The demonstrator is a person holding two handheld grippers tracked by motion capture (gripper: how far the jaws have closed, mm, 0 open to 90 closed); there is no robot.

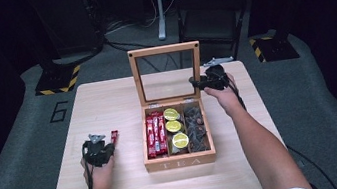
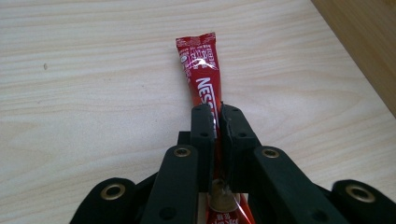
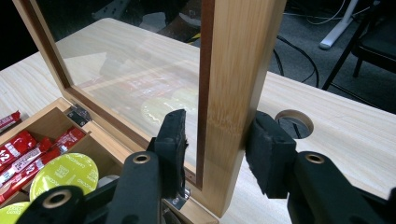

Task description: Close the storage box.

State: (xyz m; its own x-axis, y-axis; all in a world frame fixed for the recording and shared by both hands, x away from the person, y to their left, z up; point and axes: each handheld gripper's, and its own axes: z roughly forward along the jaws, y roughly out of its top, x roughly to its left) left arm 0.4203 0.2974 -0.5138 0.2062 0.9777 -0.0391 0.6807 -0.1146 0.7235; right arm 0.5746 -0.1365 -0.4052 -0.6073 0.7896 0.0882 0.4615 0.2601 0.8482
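A wooden tea box [image 1: 180, 162] stands mid-table with its glass lid [image 1: 164, 49] upright. Inside lie red sachets [image 1: 156, 135], green-yellow capsules [image 1: 175, 126] and dark packets [image 1: 195, 126]. My right gripper [image 1: 196, 83] is at the lid's right edge. In the right gripper view its jaws [image 3: 217, 135] are shut on the lid's wooden frame [image 3: 238, 56], one pad on each face. Left of the box, my left gripper [image 1: 109, 146] rests low on the table. It [image 2: 218, 112] is shut on a red Nescafe sachet [image 2: 200, 60] whose far end [image 1: 114, 134] lies flat on the wood.
The light wooden table [image 1: 106, 98] has a round cable hole [image 3: 293, 120] behind the box's right side. A dark folding chair [image 1: 207, 13] and cables stand on the floor beyond the far edge. Bare tabletop lies left of the box.
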